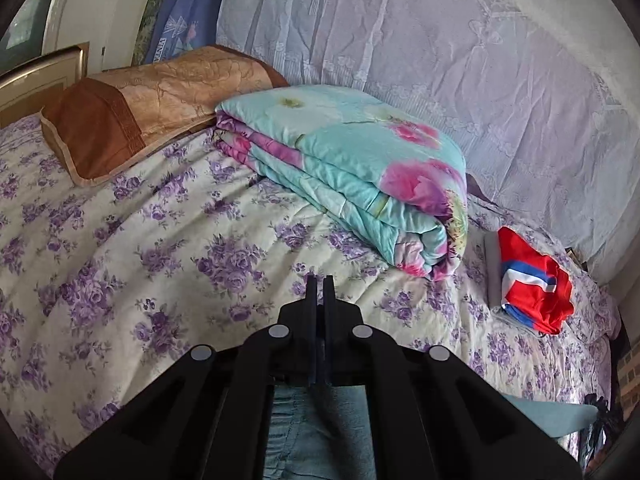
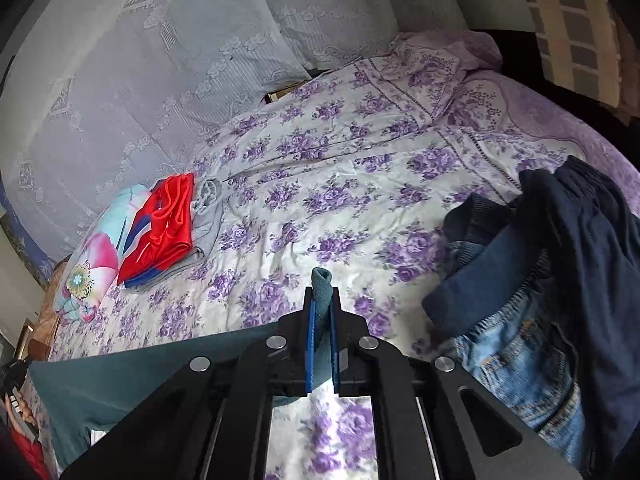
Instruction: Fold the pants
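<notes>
Here the right gripper (image 2: pixel 322 292) has its jaws nearly together on a fold of the teal pants (image 2: pixel 120 372); a tab of the cloth sticks up past the fingertips, and the rest of the garment stretches away to the left, low over the near edge of the bed (image 2: pixel 320 168). In the left wrist view the left gripper (image 1: pixel 320 280) shows its jaws drawn almost fully together, with only a thin slit between them. Teal cloth with a gathered band lies under its frame, but whether the fingers actually pinch it cannot be told from this angle. A strip of the same cloth runs off to the right above the floral sheet.

On the bed, a folded quilt (image 1: pixel 352 176) in aqua with pink flowers lies along the far edge, by the lace curtain (image 1: pixel 440 40). A brown pillow (image 1: pixel 152 100) sits just beside it toward the head of the bed. Near the quilt's other end is a small stack of folded clothes, red shorts (image 1: pixel 536 280) on top of a grey piece. By the right edge of the bed, well apart from that stack, lies a loose heap (image 2: pixel 560 264) of navy garments and jeans.
</notes>
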`<action>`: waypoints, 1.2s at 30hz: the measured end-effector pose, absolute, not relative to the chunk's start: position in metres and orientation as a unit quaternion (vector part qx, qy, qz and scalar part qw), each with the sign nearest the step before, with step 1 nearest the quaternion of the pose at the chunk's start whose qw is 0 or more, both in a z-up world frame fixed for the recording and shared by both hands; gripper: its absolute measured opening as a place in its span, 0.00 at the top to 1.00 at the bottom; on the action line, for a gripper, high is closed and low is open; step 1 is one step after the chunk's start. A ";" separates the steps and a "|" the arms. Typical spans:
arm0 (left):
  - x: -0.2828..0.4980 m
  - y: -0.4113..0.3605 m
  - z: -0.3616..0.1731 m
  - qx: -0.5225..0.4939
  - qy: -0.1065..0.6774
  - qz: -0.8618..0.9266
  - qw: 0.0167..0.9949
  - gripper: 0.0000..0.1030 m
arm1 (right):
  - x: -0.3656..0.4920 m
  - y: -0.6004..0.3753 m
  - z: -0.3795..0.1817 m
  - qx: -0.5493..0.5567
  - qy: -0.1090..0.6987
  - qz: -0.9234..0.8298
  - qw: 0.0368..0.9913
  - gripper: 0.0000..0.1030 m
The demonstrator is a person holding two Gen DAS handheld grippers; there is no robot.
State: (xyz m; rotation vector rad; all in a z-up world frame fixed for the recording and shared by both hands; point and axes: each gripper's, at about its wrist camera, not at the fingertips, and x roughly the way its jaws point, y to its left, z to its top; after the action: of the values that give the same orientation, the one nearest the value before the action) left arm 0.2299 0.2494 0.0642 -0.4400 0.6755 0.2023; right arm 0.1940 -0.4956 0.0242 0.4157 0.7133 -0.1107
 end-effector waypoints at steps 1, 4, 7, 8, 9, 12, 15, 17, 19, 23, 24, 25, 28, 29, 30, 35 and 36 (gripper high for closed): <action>0.237 0.248 0.055 -0.206 0.338 0.107 0.912 0.98 | 0.206 -0.492 0.018 0.191 0.355 -0.063 0.913 0.94; 0.263 0.243 0.020 -0.189 0.388 0.122 0.894 0.98 | 0.235 -0.480 -0.002 0.142 0.382 -0.096 0.908 0.94; 0.279 0.240 -0.005 -0.175 0.436 0.125 0.874 0.85 | 0.255 -0.478 -0.024 0.125 0.427 -0.105 0.889 0.83; 0.279 0.243 -0.009 -0.178 0.447 0.120 0.868 0.63 | 0.255 -0.477 -0.027 0.115 0.432 -0.112 0.887 0.59; 0.274 0.247 -0.008 -0.184 0.449 0.118 0.867 0.54 | 0.249 -0.477 -0.024 0.107 0.423 -0.124 0.891 0.49; 0.244 0.264 0.010 -0.197 0.418 0.118 0.879 0.38 | 0.222 -0.481 -0.008 0.128 0.390 -0.116 0.904 0.48; 0.207 0.280 0.022 -0.219 0.424 0.094 0.874 0.37 | 0.188 -0.486 0.011 0.160 0.370 -0.093 0.910 0.48; 0.175 0.286 0.023 -0.235 0.436 0.075 0.866 0.37 | 0.157 -0.489 0.023 0.173 0.355 -0.083 0.915 0.44; 0.145 0.286 0.017 -0.252 0.451 0.063 0.854 0.37 | 0.123 -0.491 0.032 0.182 0.337 -0.076 0.921 0.38; 0.090 0.278 -0.003 -0.285 0.475 0.035 0.831 0.37 | 0.059 -0.490 0.040 0.190 0.315 -0.071 0.927 0.36; 0.080 0.274 -0.009 -0.294 0.483 0.026 0.824 0.37 | 0.046 -0.490 0.040 0.194 0.311 -0.071 0.928 0.36; 0.073 0.269 -0.014 -0.300 0.485 0.014 0.821 0.37 | 0.034 -0.491 0.041 0.199 0.308 -0.070 0.928 0.36; 0.060 0.250 -0.019 -0.308 0.477 -0.004 0.823 0.37 | 0.000 -0.488 0.040 0.211 0.299 -0.066 0.928 0.36; 0.059 0.243 -0.021 -0.314 0.471 -0.017 0.824 0.37 | -0.009 -0.486 0.040 0.215 0.298 -0.063 0.928 0.36; 0.059 0.237 -0.024 -0.329 0.467 -0.032 0.820 0.37 | -0.017 -0.485 0.039 0.221 0.297 -0.058 0.927 0.36; 0.058 0.218 -0.032 -0.334 0.440 -0.026 0.833 0.83 | -0.060 -0.483 0.035 0.246 0.313 -0.046 0.916 0.36; 0.058 0.221 -0.034 -0.344 0.435 -0.032 0.832 0.90 | -0.068 -0.485 0.034 0.248 0.320 -0.050 0.913 0.36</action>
State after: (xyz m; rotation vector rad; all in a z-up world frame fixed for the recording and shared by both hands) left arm 0.0583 0.2210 -0.0336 -0.7304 0.9217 -0.0669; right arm -0.0685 -0.4852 0.0337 0.5099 0.6583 -0.1028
